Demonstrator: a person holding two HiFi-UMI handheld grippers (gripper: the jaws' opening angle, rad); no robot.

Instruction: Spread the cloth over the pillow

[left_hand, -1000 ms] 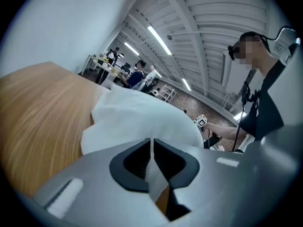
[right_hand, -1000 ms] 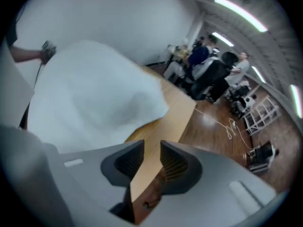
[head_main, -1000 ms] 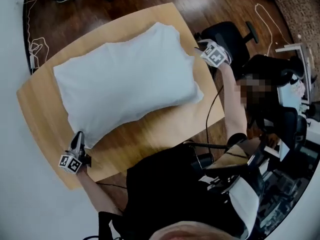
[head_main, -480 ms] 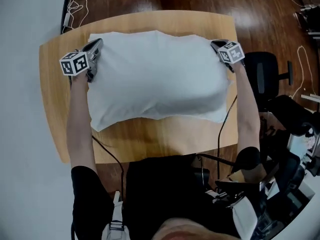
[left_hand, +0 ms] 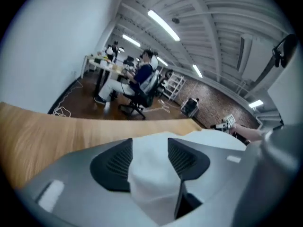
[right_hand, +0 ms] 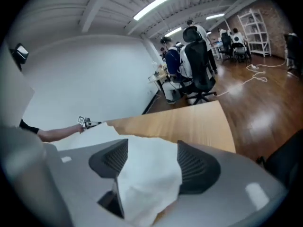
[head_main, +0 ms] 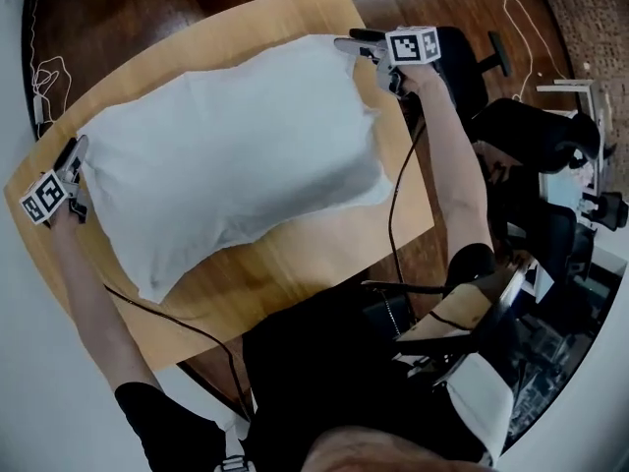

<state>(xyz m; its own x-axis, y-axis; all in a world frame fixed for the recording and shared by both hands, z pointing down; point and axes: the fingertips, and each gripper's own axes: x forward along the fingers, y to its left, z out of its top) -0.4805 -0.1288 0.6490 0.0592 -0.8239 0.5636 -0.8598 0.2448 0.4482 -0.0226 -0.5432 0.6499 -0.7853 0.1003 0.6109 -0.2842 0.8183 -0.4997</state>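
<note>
Dark wood floor surrounds one pale desk (head_main: 324,254), where one white cloth (head_main: 236,155) lies over a bulging form, the pillow itself hidden. Two claws sit at opposite ends of it, the left claw (head_main: 73,151) and the right claw (head_main: 352,44). Only the gripper views show the jaws: each pair has just been opening and stands released, with a loose fold of cloth between the pads. Those views alone show office chairs (right_hand: 199,65) and ceiling strip lights (left_hand: 163,25).
</note>
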